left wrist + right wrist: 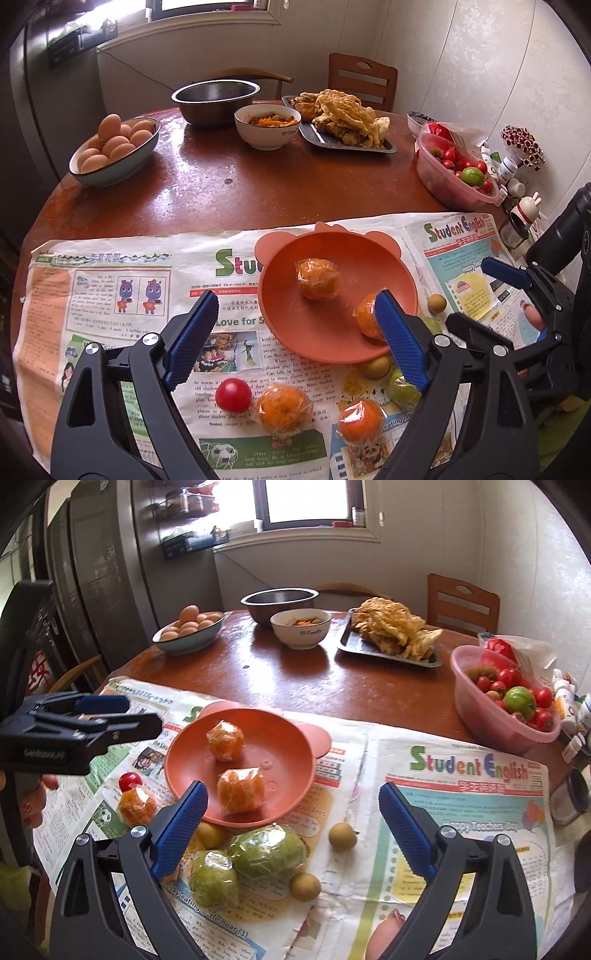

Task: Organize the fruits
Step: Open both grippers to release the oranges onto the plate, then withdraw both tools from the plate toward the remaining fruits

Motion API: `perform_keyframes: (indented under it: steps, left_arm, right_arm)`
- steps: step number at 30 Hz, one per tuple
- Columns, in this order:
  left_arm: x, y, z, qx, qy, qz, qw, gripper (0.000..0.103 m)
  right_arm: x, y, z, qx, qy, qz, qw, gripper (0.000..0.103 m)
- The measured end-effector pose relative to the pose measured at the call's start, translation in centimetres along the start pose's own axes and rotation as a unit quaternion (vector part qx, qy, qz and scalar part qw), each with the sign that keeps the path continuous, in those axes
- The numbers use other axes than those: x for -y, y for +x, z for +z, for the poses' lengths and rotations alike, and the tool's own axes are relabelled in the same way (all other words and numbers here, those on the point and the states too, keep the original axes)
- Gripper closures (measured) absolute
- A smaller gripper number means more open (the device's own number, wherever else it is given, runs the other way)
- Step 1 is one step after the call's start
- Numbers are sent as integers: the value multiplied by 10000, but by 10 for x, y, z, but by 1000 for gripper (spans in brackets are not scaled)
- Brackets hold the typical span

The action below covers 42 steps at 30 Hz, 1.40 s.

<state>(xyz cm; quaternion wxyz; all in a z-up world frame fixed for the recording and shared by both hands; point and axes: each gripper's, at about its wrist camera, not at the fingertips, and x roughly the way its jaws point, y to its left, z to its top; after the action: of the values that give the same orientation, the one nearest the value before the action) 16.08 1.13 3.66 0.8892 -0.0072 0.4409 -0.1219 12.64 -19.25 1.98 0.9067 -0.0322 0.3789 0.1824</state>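
Observation:
An orange plastic bowl point(325, 332) point(291, 760) sits on newspaper and holds two wrapped oranges point(317, 278) point(240, 791). Two more wrapped oranges point(282, 408) and a red tomato point(233, 395) lie on the paper near me. Two wrapped green fruits point(267, 853) and small brown longans point(342, 835) lie in front of the bowl. My left gripper point(295, 339) is open and empty above the near fruits. My right gripper point(291, 834) is open and empty above the green fruits. The left gripper also shows in the right wrist view point(110, 712).
A pink tub of tomatoes point(476, 705) stands at the right. A bowl of eggs point(114, 155), a steel bowl point(216, 99), a white food bowl point(267, 127) and a tray of fried food point(343, 122) stand at the back. Small bottles point(513, 184) line the right edge.

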Motion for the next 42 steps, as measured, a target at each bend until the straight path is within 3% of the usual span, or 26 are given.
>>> perform_keyframes:
  steps: [11,16,42]
  left_arm:
    - [3,-16,-4,100,-17,52,9999,18]
    - [6,-23,-7,131,16,67,9999,10]
    - [3,-47,-42,101,-89,270,9995,9]
  right_arm:
    - [14,-30,4,276,219,-192,9992,8]
    - [16,-41,3,358,244,-234,9988,7]
    - [-8,-52,-27,271,124,-73,9995,4]
